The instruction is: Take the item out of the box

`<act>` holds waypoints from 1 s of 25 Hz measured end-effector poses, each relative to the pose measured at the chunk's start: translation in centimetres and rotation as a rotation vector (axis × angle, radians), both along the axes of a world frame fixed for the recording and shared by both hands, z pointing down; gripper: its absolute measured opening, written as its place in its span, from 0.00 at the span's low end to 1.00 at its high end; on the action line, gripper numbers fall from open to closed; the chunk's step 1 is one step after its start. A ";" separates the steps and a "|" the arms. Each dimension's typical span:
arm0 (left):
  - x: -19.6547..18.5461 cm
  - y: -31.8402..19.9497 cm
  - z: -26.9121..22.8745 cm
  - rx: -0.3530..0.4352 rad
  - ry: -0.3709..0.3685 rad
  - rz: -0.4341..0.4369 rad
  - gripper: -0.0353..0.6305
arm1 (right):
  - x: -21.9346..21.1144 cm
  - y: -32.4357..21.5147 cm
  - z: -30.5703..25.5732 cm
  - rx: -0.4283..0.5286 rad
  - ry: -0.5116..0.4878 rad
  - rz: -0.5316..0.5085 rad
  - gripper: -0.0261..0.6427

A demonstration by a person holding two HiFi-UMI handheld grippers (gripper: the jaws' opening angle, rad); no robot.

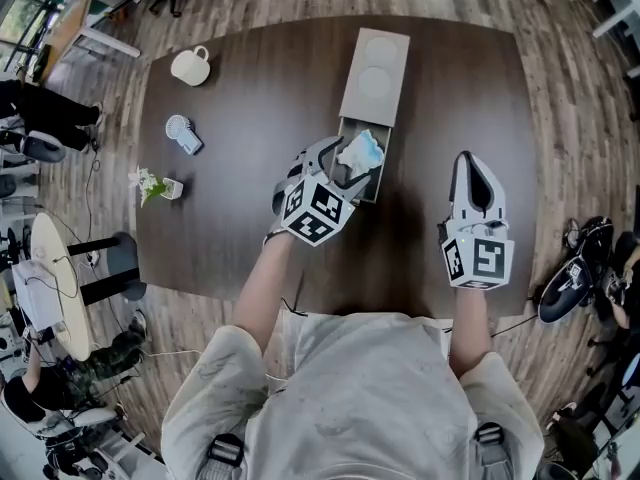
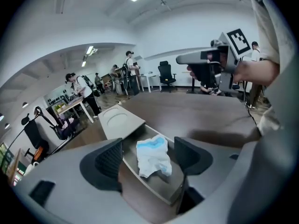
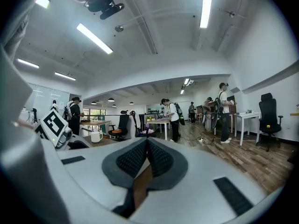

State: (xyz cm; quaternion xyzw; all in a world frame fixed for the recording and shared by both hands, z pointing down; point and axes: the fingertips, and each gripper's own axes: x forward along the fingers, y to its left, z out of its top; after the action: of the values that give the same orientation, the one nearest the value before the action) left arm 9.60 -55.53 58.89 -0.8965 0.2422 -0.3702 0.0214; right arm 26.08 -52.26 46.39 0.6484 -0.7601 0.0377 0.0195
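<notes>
A grey sliding box [image 1: 375,76] lies on the dark table [image 1: 250,98], its inner tray [image 1: 384,168] pulled out toward me. A crumpled white and light-blue item [image 1: 362,152] lies in the tray. My left gripper [image 1: 340,166] hangs just over the tray, tilted downward and open. In the left gripper view the item [image 2: 152,157] lies low between the two dark pads [image 2: 110,161], which do not touch it. My right gripper [image 1: 467,160] is held level over the table to the right of the box, shut with nothing in it; its pads [image 3: 133,158] meet.
A white mug [image 1: 190,65], a small hand fan [image 1: 183,134] and a little potted plant [image 1: 153,184] stand on the table's left side. Office chairs, desks and several people surround the table. The table's near edge runs close to my body.
</notes>
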 end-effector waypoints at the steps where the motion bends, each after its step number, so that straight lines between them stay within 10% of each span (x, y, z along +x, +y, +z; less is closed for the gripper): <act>1: 0.1 -0.1 0.6 -0.010 -0.021 0.016 0.58 | 0.0 -0.1 0.2 -0.003 0.000 0.002 0.04; 25: 0.8 -1.6 7.9 -0.127 -0.266 0.051 0.39 | -0.5 -2.2 3.3 -0.057 -0.010 0.004 0.04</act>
State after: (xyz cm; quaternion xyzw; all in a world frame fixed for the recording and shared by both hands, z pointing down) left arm 10.44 -57.11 66.80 -0.8450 0.1904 -0.4998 0.0062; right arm 25.57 -54.45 49.73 0.6490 -0.7575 0.0625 0.0342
